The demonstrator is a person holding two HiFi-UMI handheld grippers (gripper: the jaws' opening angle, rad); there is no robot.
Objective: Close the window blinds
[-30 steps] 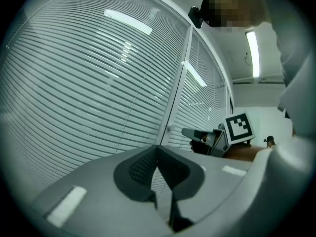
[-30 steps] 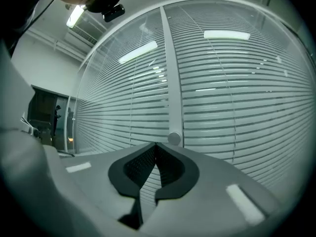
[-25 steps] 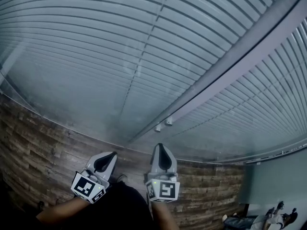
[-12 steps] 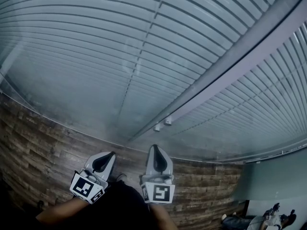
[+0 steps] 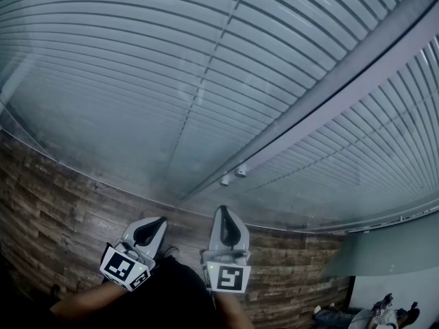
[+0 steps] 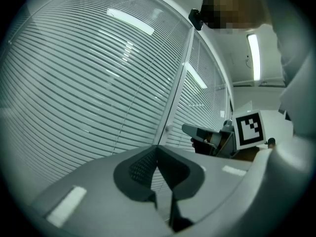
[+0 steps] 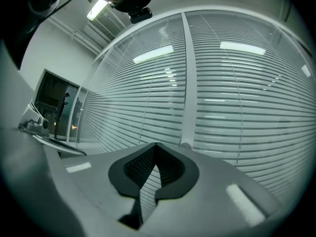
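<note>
Facing the window blinds point(image 5: 123, 60), which fill the wall straight ahead on both sides of a grey upright post point(image 5: 329, 94), both grippers point level at them; the left gripper point(image 6: 157, 148) has its jaws pressed together on nothing; the right gripper point(image 7: 156, 145) likewise, tips meeting, empty. The slats run level, long axis side to side, stacked one above another, with thin cords point(image 5: 199, 101) crossing them upright; dark gaps between slats suggest a partly open tilt. They look thin, light and easily kinked; reflections of ceiling lights hint at glass in front of them; so the two small knobs point(image 5: 241, 172) at the post's foot seem the place to pinch, not a slat.
</note>
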